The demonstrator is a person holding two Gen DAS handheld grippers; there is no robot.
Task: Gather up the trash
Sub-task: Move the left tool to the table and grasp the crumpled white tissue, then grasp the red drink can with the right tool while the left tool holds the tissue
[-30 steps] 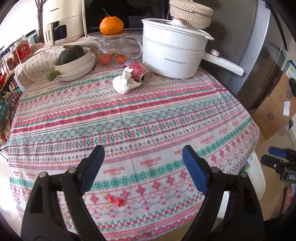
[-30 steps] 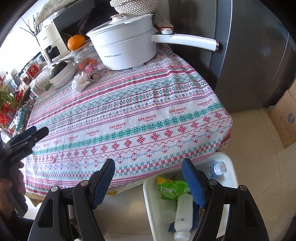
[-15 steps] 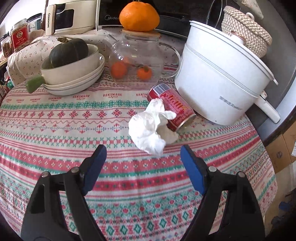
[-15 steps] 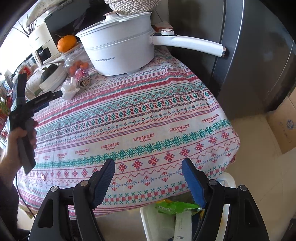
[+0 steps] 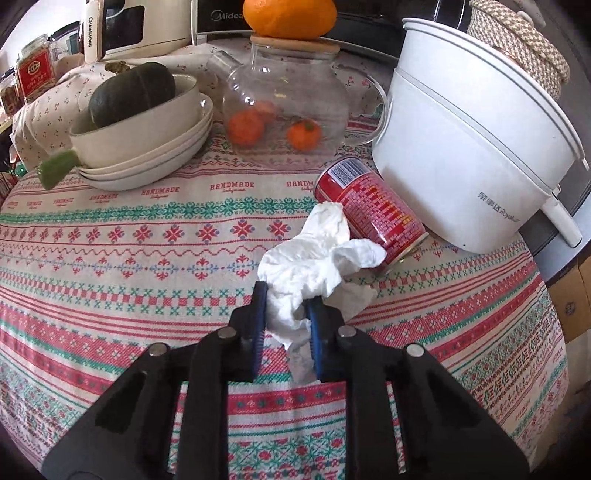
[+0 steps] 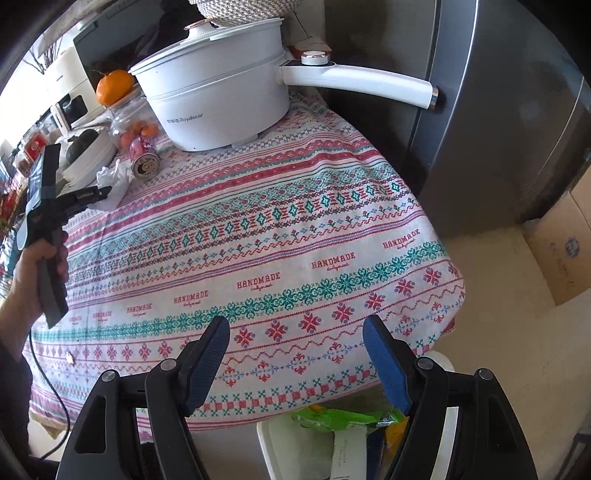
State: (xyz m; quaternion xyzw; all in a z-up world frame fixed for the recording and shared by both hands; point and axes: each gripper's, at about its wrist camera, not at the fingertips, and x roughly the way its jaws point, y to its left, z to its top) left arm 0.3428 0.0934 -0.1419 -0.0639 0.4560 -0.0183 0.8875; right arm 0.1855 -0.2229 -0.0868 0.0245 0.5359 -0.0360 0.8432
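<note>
Left wrist view: your left gripper (image 5: 284, 302) is closing its blue jaws on a crumpled white tissue (image 5: 314, 262), which lies on the patterned desk (image 5: 122, 254) and already sits pinched between the pads. Just beyond the tissue, touching it, a red can (image 5: 373, 210) lies on its side near a white pot (image 5: 469, 151). In the right wrist view, your right gripper (image 6: 295, 362) hangs released over the desk's near edge, nothing between its jaws, above a white bin (image 6: 267, 446) holding trash.

A home kitchen: microwave (image 5: 280, 14) at twelve o'clock, electric cooking pot (image 5: 476, 147) at two, stacked bowls (image 5: 147, 147) at ten, refrigerator (image 6: 498, 110).
</note>
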